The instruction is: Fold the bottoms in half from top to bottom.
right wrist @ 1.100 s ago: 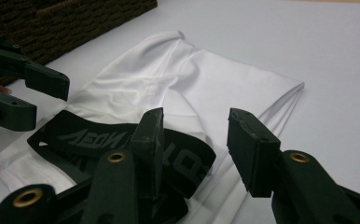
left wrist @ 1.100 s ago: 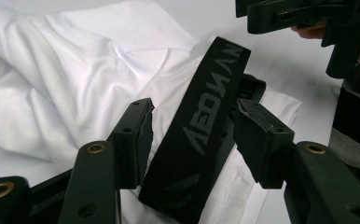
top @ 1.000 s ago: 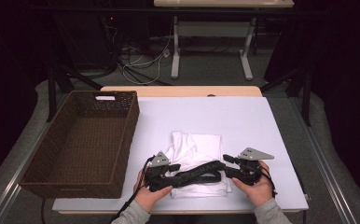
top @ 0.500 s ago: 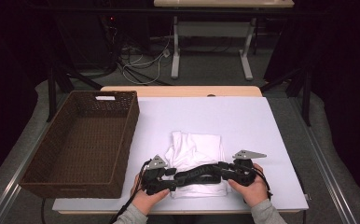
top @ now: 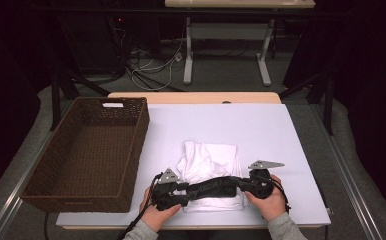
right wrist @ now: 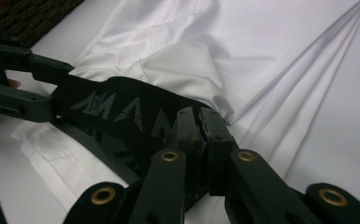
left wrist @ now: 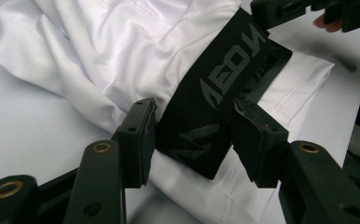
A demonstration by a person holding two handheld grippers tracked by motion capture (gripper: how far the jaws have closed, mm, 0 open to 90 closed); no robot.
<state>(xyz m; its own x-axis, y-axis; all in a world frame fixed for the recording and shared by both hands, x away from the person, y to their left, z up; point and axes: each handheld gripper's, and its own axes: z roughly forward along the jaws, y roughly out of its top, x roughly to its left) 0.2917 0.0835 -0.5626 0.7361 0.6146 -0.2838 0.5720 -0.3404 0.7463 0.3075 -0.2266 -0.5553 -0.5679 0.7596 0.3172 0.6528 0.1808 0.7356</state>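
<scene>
Toward the table's left edge the wicker basket (top: 81, 150) sits as it did a second ago. Near the front edge, the left gripper (left wrist: 194, 140) now has its jaws apart around the black band (top: 213, 187), which spans the folded white garment (top: 211, 165); whether it gripped before, I cannot tell. The right gripper (right wrist: 199, 135) is clamped on the band's other end, lower than before. Likely the band is being laid down.

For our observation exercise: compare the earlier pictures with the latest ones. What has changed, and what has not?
Both grippers drew slightly toward the person, carrying the black band nearer the white garment's near edge. The right gripper stays shut on the band; the left gripper's jaws now stand open around it. The wicker basket stayed put.
</scene>
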